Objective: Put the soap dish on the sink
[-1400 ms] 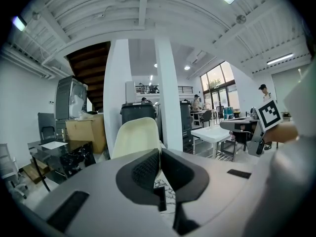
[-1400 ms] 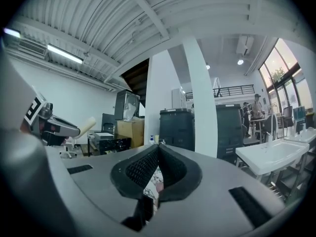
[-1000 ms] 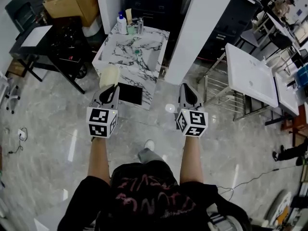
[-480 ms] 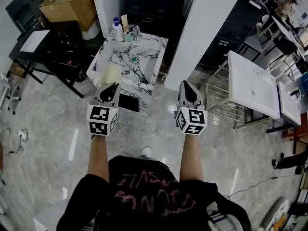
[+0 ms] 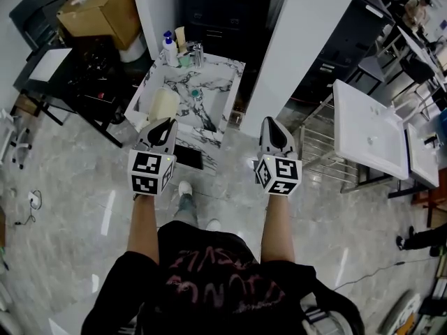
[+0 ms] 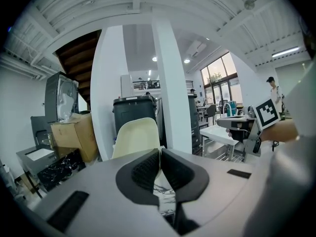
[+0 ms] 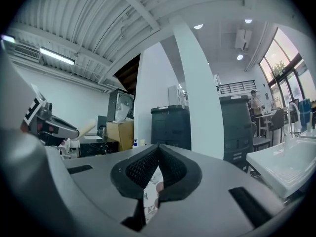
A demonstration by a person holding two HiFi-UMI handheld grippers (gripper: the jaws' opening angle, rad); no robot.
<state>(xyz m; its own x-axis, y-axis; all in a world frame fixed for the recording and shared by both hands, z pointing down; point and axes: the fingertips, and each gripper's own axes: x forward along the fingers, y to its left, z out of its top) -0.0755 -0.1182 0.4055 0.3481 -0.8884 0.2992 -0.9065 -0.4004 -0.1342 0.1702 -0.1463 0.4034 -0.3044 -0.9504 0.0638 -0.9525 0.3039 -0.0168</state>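
My left gripper is shut on a cream, rounded soap dish, which sticks out past its tips. In the left gripper view the soap dish stands upright beyond the closed jaws of the left gripper. The marble-patterned sink stands just ahead, and in the head view the dish overlaps its front left part. My right gripper is shut with nothing in it, to the right of the sink near a white column; the right gripper shows its pads pressed together.
A blue-capped bottle, a faucet and small items line the sink's back edge. A white column rises right of it. A white basin on a metal rack stands far right. A black table and a cardboard box are left.
The person has stepped forward, one foot now showing ahead. The sink has drawn closer under the left gripper and the dish. Both grippers keep the same pose.
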